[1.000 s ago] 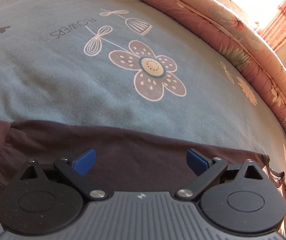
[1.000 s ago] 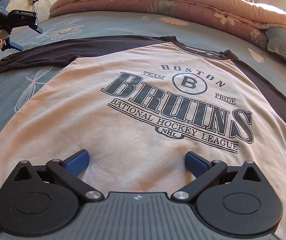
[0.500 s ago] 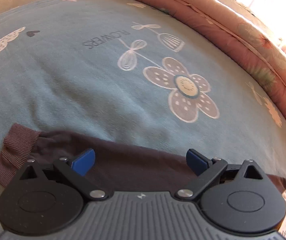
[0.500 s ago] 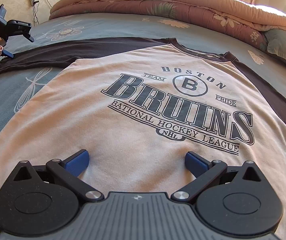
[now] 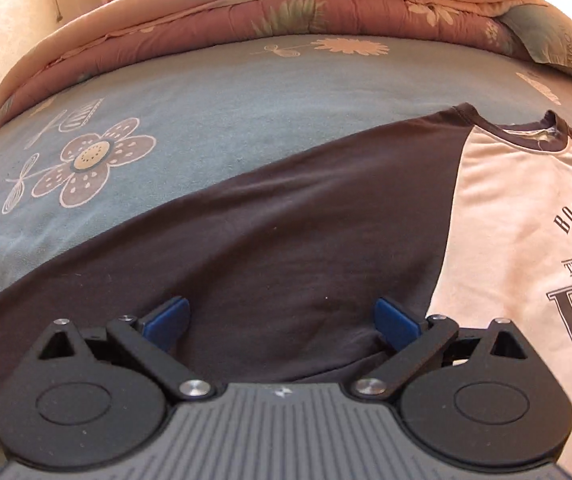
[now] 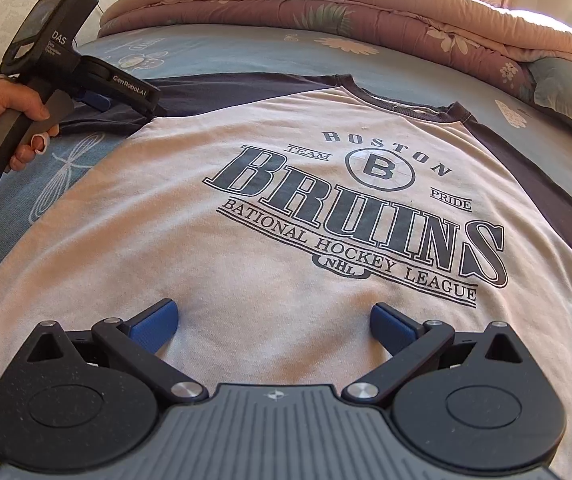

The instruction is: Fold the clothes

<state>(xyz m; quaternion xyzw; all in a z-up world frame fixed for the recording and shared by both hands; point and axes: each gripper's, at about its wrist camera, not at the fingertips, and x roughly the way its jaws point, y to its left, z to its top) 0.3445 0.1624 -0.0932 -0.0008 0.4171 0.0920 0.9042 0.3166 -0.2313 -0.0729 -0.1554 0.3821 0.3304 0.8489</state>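
Observation:
A cream long-sleeved shirt (image 6: 286, 248) with dark sleeves and a "Boston Bruins" print lies flat, front up, on the bed. My right gripper (image 6: 273, 320) hovers open over its lower front, and nothing sits between the fingers. In the left wrist view, the dark left sleeve (image 5: 286, 232) runs from the collar (image 5: 526, 136) down to the lower left. My left gripper (image 5: 281, 316) is open just above that sleeve, near the shoulder seam. The right wrist view shows a hand (image 6: 1, 108) holding the left gripper (image 6: 99, 102) over the same sleeve.
The bed has a blue-grey sheet (image 5: 205, 120) printed with flowers. A folded pink quilt (image 6: 326, 12) lies along the far edge, with a pillow (image 6: 566, 96) at the far right. A wall with cables stands at the far left.
My left gripper has moved from the sleeve's cuff end along the sleeve toward the shirt body and turned right, staying open. The right gripper has hardly moved.

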